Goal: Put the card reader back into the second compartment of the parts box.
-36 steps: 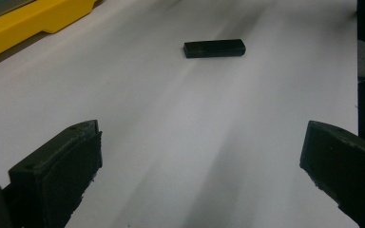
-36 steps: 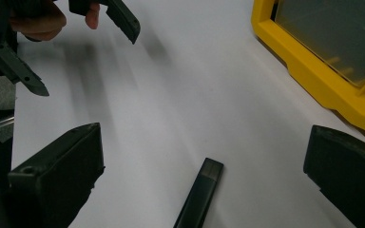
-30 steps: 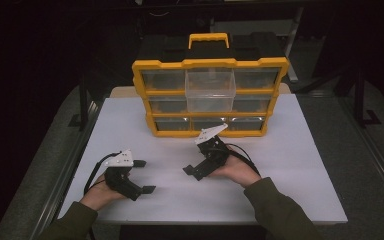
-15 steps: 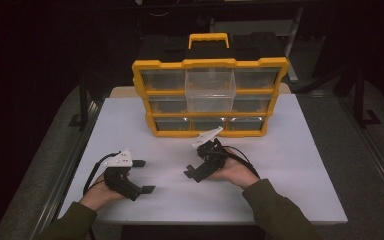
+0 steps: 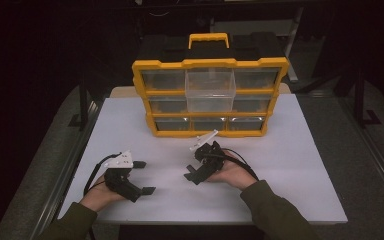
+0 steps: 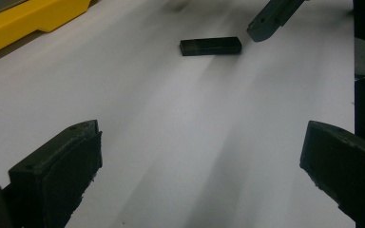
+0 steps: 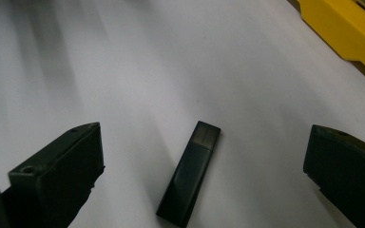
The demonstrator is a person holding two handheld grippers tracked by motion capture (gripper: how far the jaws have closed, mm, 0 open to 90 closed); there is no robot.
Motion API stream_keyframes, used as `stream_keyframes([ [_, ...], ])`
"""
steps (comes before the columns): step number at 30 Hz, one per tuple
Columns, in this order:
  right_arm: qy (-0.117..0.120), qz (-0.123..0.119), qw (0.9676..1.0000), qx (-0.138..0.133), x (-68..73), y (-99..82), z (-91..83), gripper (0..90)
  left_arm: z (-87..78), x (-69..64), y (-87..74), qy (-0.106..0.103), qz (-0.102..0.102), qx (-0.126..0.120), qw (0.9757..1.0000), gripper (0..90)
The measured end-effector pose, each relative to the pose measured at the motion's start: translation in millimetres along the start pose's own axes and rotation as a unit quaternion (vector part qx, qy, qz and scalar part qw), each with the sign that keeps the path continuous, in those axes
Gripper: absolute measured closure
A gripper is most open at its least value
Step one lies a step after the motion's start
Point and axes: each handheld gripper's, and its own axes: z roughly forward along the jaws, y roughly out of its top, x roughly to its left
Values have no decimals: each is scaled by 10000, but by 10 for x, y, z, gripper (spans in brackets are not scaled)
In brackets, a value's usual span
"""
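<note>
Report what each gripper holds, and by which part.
Nothing is held. Both the left gripper and right gripper are open; the black stick lies free on the table.

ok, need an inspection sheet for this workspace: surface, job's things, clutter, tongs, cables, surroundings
Surface: white table top, flat, bare around the hands.
Job's things: small black stick lying flat on the white top between the open jaws of the right tongs; not gripped.
Clutter: nothing seen.
Tongs: left tongs open, low over the table, holding nothing; right tongs open over the stick.
Cables: black cable loops from the left tongs; another runs round the right hand.
Surroundings: yellow drawer organizer at the table's far side, one clear middle drawer pulled forward; dark room behind.
</note>
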Motion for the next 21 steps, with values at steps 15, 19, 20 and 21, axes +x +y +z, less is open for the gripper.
stream_keyframes([
  [15,-166,-20,9998,77,21,-30,39,253,4,0,-4,-2,-5,12,10000,0],
  [19,-149,-4,9999,58,32,-32,36,377,3,2,-5,-2,-9,11,10000,0],
  [20,-109,-1,9999,73,33,-32,38,393,4,1,-5,-2,-12,8,10000,0],
  [21,-82,-3,9999,101,35,-34,41,408,4,1,-5,-2,-9,11,10000,0],
])
